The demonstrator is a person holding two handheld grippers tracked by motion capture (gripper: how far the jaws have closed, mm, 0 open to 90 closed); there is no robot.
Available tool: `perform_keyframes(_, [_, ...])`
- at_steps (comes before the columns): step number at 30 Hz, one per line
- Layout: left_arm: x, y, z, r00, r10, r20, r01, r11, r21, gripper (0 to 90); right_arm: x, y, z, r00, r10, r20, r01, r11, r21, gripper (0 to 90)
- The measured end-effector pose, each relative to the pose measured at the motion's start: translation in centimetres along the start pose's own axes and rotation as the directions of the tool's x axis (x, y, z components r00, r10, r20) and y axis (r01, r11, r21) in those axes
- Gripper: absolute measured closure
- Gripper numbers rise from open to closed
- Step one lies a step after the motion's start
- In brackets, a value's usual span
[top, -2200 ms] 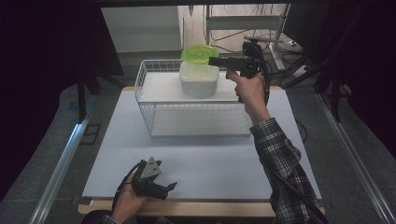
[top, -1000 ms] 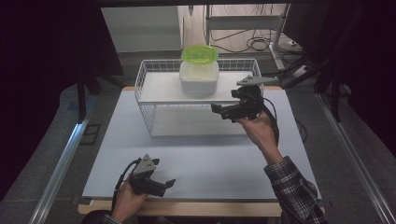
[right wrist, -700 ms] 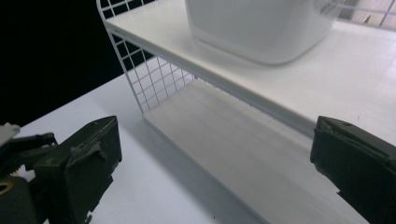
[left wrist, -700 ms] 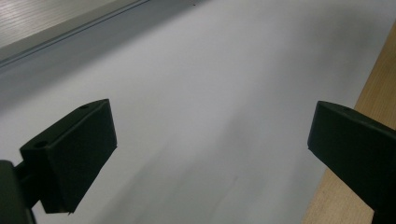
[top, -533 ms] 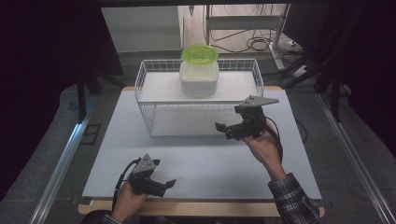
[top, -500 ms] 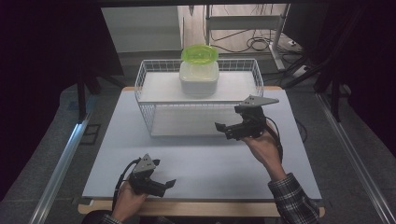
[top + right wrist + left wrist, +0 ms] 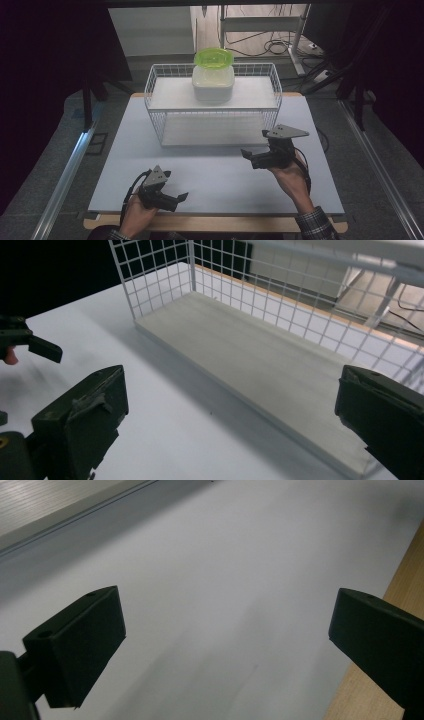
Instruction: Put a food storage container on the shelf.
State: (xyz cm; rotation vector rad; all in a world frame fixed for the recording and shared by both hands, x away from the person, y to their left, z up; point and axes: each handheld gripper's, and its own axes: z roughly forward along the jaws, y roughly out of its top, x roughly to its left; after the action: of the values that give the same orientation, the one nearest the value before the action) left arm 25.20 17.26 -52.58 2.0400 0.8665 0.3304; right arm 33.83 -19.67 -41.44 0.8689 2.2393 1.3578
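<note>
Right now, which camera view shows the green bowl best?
The high view: the green bowl sits in full on the white container on the wire rack's upper shelf. The right gripper view takes in the rack's lower shelf and mesh, the left gripper view the table, so neither gives the bowl.

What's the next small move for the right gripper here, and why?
Probably lower the right gripper to rest on the white mat, like the left gripper. Its jaws stand wide open and hold nothing, and the green bowl already sits on the white container on the wire rack's upper shelf, so the placing looks done.
</note>
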Motion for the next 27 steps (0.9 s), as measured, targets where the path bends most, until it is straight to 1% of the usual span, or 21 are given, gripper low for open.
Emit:
perform_keyframes(3, [0.0, 0.0, 0.0, 1.0000, 0.003, -0.002, -0.003, 1.0000, 0.000, 1.3, 0.0, -0.9, -0.3, 0.9998, 0.020, -0.001, -0.020, 1.000, 0.012, 0.6])
perform_keyframes(6, [0.0, 0.0, -0.1, 0.9999, 0.007, -0.008, -0.007, 1.0000, -0.001, 1.3, 0.1, -1.9, -0.4, 0.9996, 0.021, 0.021, -0.022, 0.999, 0.025, 0.0])
perform_keyframes(8, [0.0, 0.0, -0.1, 0.9999, 0.008, -0.008, -0.008, 1.0000, -0.001, 1.3, 0.0, -2.8, -0.6, 0.9989, 0.027, 0.040, -0.028, 0.999, 0.038, 0.0])
perform_keyframes(9, [0.0, 0.0, -0.1, 0.9999, 0.009, -0.009, -0.009, 1.0000, -0.001, 1.3, 0.0, -2.8, -0.6, 0.9989, 0.027, 0.040, -0.028, 0.999, 0.038, 0.0])
perform_keyframes(12, [-0.1, 0.0, -0.1, 0.9999, 0.011, -0.012, -0.011, 0.9999, 0.003, 1.3, -0.1, -3.8, -0.7, 0.9977, 0.038, 0.055, -0.041, 0.998, 0.041, 0.0])
perform_keyframes(17, [-0.1, 0.0, 0.0, 0.9999, 0.011, -0.012, -0.011, 0.9999, 0.010, 1.3, 0.0, -5.2, -0.9, 0.9969, 0.040, 0.068, -0.044, 0.997, 0.063, 0.0])
perform_keyframes(18, [-0.1, 0.0, 0.0, 0.9999, 0.011, -0.012, -0.011, 0.9999, 0.012, 1.2, 0.1, -5.7, -1.0, 0.9966, 0.033, 0.076, -0.039, 0.996, 0.078, 0.0])
perform_keyframes(20, [-0.2, 0.0, 0.0, 0.9999, 0.011, -0.012, -0.011, 0.9998, 0.014, 1.3, 0.1, -5.9, -1.0, 0.9964, 0.032, 0.078, -0.038, 0.996, 0.082, 0.0])
perform_keyframes(23, [-0.1, 0.0, 0.0, 0.9999, 0.011, -0.013, -0.010, 0.9998, 0.016, 1.2, 0.2, -6.8, -1.0, 0.9957, 0.028, 0.088, -0.037, 0.994, 0.105, 0.0])
perform_keyframes(24, [-0.1, 0.0, 0.0, 0.9999, 0.010, -0.012, -0.010, 0.9998, 0.016, 1.2, 0.2, -7.2, -1.1, 0.9952, 0.028, 0.093, -0.039, 0.992, 0.120, 0.0])
perform_keyframes(27, [-0.1, -0.1, 0.1, 0.9998, 0.013, -0.017, -0.013, 0.9997, 0.020, 1.2, 0.3, -7.7, -1.0, 0.9949, 0.026, 0.097, -0.039, 0.990, 0.135, 0.0])
